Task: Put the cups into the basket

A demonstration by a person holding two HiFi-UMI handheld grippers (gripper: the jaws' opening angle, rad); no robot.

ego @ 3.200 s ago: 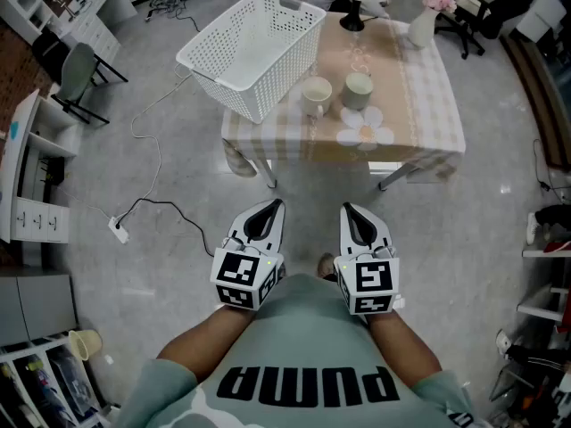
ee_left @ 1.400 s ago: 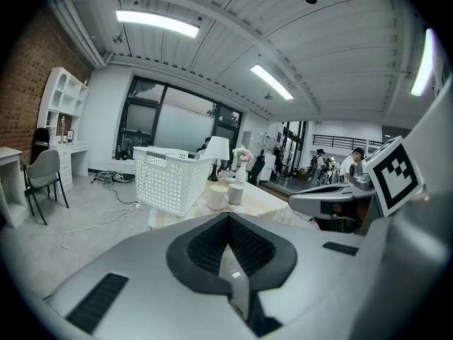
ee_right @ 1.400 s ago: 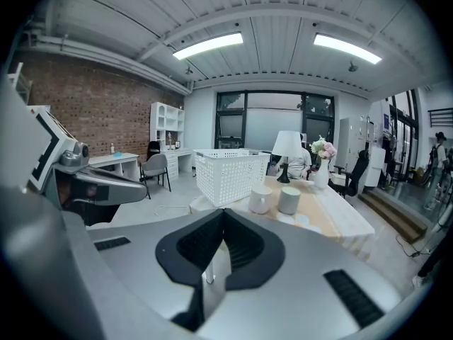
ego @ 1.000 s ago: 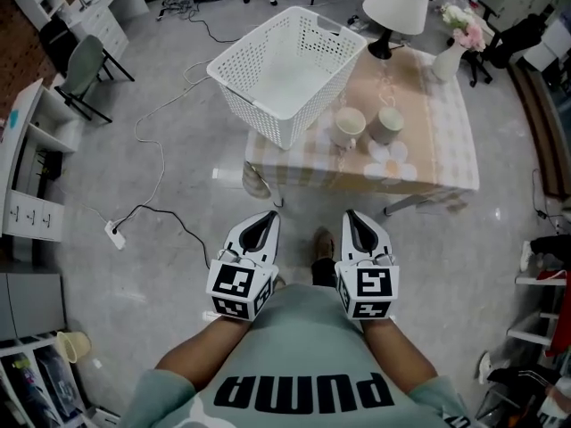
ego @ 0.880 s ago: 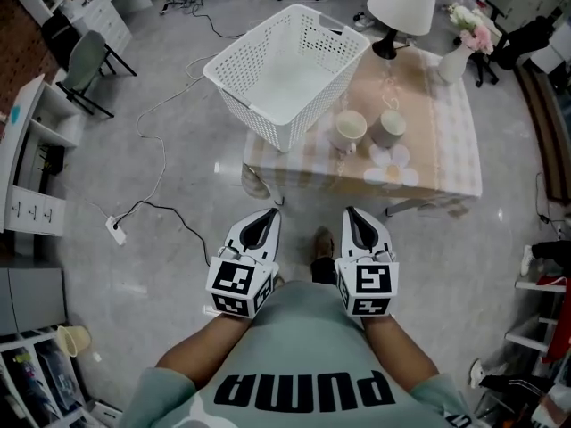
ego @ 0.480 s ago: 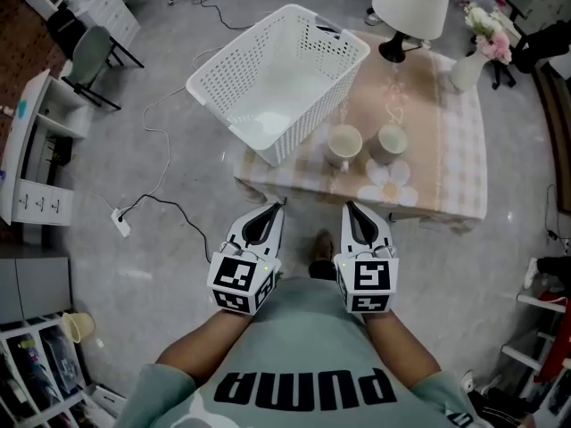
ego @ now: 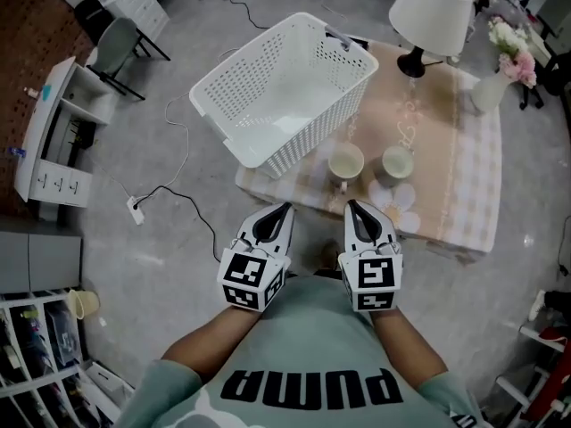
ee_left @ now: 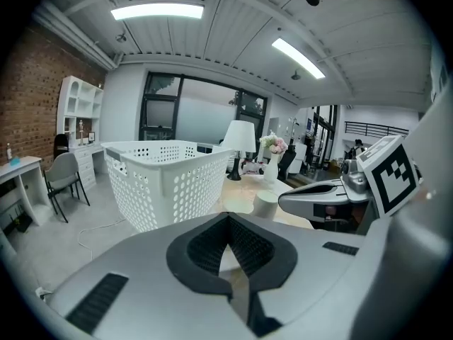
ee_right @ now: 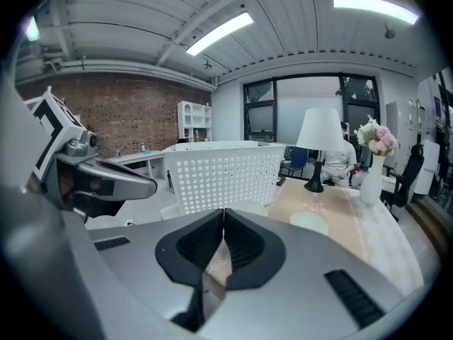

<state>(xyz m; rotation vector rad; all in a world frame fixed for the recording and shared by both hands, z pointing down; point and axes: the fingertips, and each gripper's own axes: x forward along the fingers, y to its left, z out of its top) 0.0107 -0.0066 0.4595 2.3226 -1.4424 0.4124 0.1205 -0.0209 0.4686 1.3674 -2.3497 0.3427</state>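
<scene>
Two pale cups stand side by side on the checked table: one cup on the left, the other cup to its right. Behind them a white perforated basket lies tilted over the table's left corner, with nothing inside. My left gripper and right gripper are held side by side just short of the table's near edge, both shut and holding nothing. The left gripper view shows the basket ahead and a cup to its right. In the right gripper view the basket stands behind a cup.
A white lamp and a vase of pink flowers stand at the table's far end. A flower-shaped mat lies in front of the cups. A cable and plug trail across the floor at the left, near a desk and chair.
The table, basket and cups have drawn nearer in the head view, and both grippers now reach almost to the table's near edge. Both stay shut.
</scene>
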